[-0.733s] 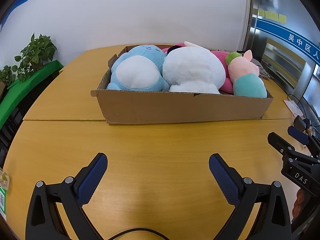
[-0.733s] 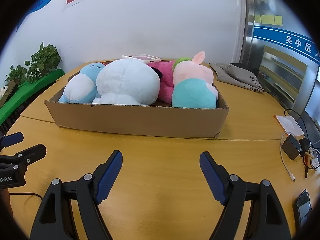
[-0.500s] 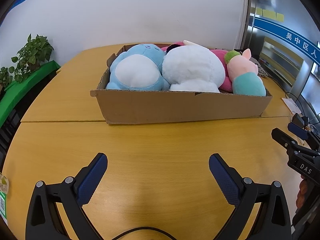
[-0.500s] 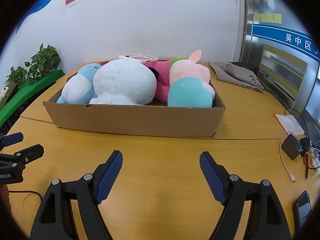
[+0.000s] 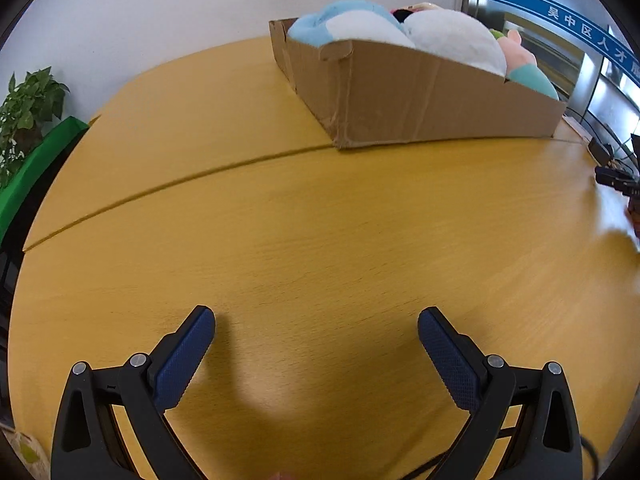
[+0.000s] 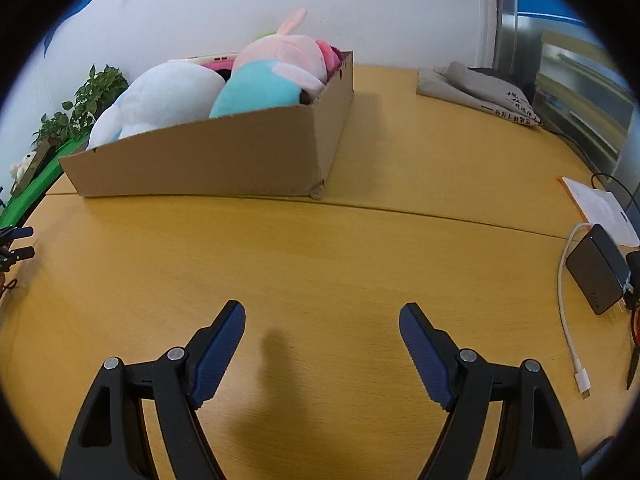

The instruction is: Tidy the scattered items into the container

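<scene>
A shallow cardboard box (image 5: 420,100) (image 6: 224,156) stands on the yellow wooden table (image 5: 320,220) (image 6: 320,248), filled with plush toys. A blue and white plush (image 5: 340,26), a big white plush (image 5: 456,42) (image 6: 164,96) and a pink and teal plush (image 5: 528,70) (image 6: 272,72) lie in it. My left gripper (image 5: 316,332) hangs open low over bare tabletop, well short of the box. My right gripper (image 6: 322,326) is open too, over bare wood right of the box's near corner. Nothing sits between either pair of fingers.
A potted plant (image 5: 28,108) (image 6: 80,104) and a green ledge (image 5: 36,168) lie left of the table. A grey folded bag (image 6: 480,92) rests at the back right. A dark power brick (image 6: 598,274), a white cable (image 6: 568,320) and a white notepad (image 6: 600,210) sit at the right edge.
Both grippers have dropped lower and swung apart, the left toward the box's left end, the right toward its right end. Both stay open and empty.
</scene>
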`<state>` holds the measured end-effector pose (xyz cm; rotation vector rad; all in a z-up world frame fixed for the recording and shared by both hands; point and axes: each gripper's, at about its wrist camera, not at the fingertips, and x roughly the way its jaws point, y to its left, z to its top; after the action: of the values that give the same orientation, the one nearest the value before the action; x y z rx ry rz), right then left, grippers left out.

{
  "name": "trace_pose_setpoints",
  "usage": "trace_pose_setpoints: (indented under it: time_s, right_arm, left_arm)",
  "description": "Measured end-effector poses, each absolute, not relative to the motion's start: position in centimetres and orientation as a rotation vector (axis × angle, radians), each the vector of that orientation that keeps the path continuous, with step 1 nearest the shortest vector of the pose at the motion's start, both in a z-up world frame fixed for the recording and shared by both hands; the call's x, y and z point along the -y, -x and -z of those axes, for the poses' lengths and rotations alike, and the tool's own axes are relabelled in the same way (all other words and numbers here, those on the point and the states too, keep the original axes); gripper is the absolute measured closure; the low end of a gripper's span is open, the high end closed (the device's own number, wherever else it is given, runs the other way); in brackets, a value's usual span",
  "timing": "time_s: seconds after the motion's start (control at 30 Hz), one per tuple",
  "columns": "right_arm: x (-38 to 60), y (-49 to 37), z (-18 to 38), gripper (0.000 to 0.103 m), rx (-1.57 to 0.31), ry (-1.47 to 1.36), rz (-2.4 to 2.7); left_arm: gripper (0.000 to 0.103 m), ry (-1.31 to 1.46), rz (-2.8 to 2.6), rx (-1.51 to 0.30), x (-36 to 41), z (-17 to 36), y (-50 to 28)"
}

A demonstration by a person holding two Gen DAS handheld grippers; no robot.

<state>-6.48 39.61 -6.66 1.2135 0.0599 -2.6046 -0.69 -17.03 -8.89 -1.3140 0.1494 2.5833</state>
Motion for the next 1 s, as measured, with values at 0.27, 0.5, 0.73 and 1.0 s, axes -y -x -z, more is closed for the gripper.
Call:
trace_pose_setpoints:
  time_s: [0.27, 0.5, 0.73, 1.0]
  right_arm:
    - [-37.9, 8.6, 7.9, 0.0, -0.279, -1.24, 2.451]
    - [-38.1, 8.8, 8.1, 0.0, -0.32, -1.214, 2.379]
    - [-39.0, 9.1, 7.6, 0.0, -0.367, -1.185, 2.296]
    - [-40.0, 8.0, 7.2, 0.0, -0.401, -1.155, 2.232]
  left_arm:
    - [0.0, 1.254, -2.472, -0.238, 18.6, 9.9, 4.1]
    - [0.0, 1.25, -2.46, -0.241, 19.2, 8.7, 5.5]
    - [0.0, 1.251, -2.461, -0.243, 19.4, 8.5, 5.3]
    - [0.0, 1.247, -2.449, -0.258, 19.9, 8.4, 5.7]
